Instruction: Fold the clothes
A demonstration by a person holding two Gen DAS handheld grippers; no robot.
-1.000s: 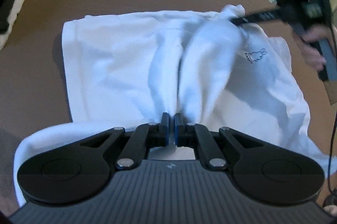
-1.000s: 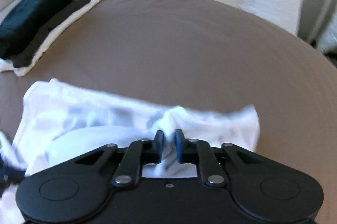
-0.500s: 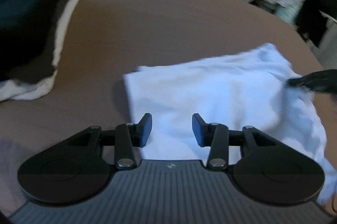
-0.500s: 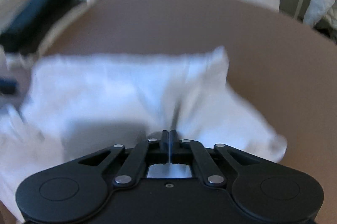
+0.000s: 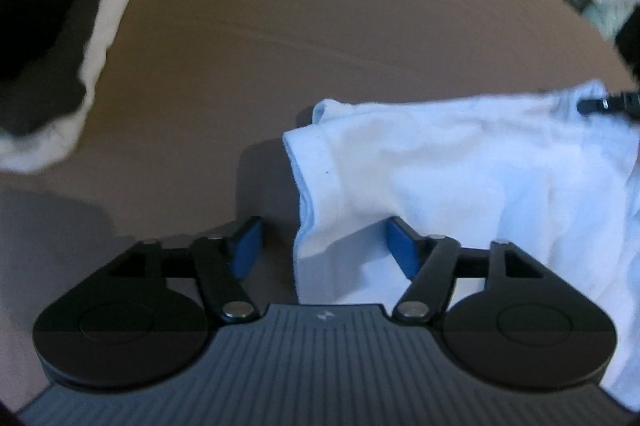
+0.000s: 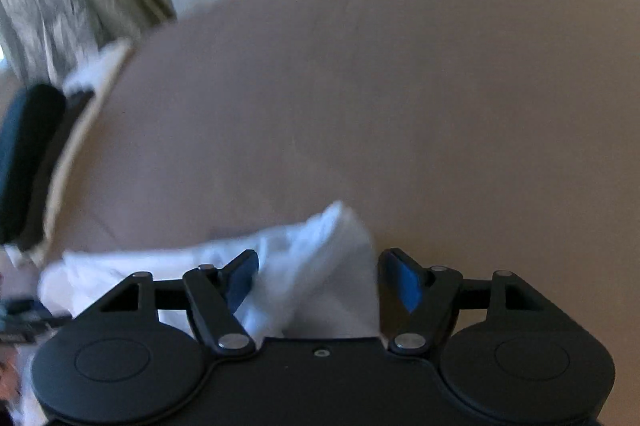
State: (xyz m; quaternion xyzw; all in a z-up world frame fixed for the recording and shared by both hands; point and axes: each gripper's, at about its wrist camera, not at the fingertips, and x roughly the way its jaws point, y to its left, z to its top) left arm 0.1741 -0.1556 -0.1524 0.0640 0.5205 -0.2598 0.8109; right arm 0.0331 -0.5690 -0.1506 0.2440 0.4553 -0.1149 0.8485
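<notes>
I see both views dim and soft. The right wrist picture is smeared by motion blur, most at its left edge. The fisheye bends the brown surface (image 5: 320, 26) into a curve. The white cloth (image 5: 460, 162) looks bluish and throws a dark shadow on its left.

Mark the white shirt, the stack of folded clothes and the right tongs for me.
white shirt (image 5: 460, 166): left wrist view, flat folded top layer.
stack of folded clothes (image 5: 44, 26): left wrist view, dark upper garment.
right tongs (image 6: 318, 276): right wrist view, midway between the open blue pads.

Left hand-held gripper (image 5: 322, 246) and right hand-held gripper (image 6: 318, 280) both gape, jaws just parted.
</notes>
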